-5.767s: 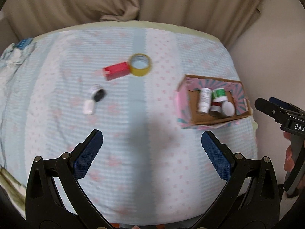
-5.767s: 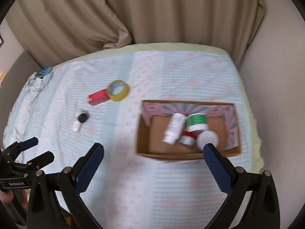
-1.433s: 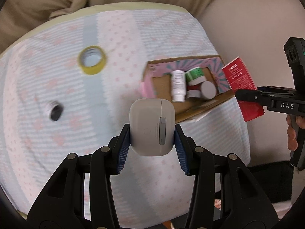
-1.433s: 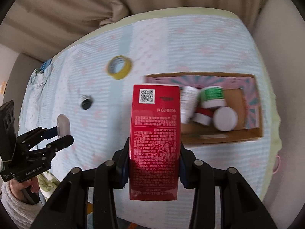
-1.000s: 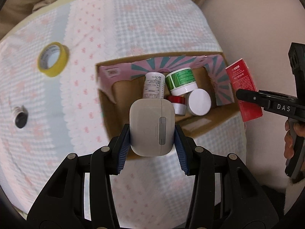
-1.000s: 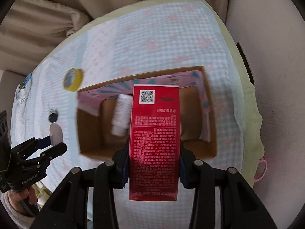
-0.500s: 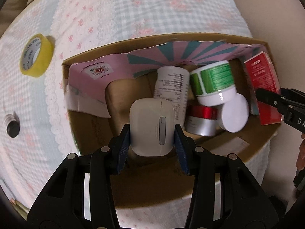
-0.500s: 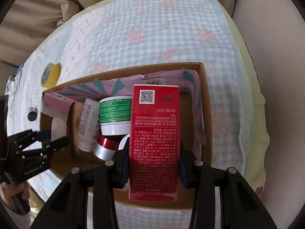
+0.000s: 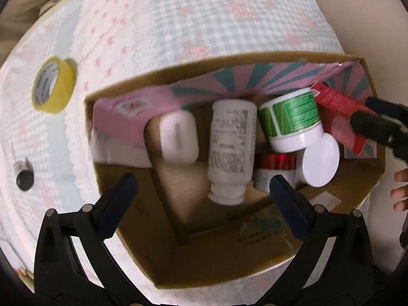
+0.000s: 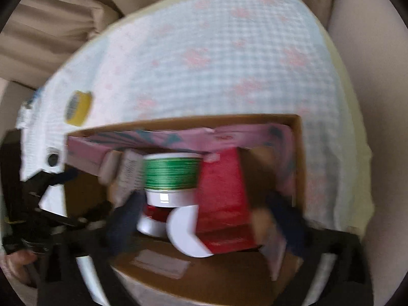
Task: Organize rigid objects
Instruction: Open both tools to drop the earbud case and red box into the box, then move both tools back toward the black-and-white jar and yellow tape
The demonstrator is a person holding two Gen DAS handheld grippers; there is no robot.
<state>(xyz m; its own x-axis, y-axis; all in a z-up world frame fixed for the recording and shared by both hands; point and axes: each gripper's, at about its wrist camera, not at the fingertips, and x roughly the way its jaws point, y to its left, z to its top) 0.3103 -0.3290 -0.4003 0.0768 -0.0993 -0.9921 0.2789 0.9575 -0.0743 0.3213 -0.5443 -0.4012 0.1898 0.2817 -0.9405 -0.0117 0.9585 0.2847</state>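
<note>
At nine o'clock of the cardboard box (image 9: 255,252) lies the yellow tape roll (image 9: 52,84). The left gripper (image 9: 201,191) is spread, released; the white case (image 9: 178,136) rests inside, beside the white bottle (image 9: 230,150). At three o'clock the right gripper (image 10: 204,219) stands parted around the red carton (image 10: 223,191).

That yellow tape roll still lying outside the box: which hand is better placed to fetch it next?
Probably the left. The left hand-held gripper is open and empty at the box's left end, the side where the tape roll lies on the cloth. The right hand-held gripper, also open, is at the far end.
</note>
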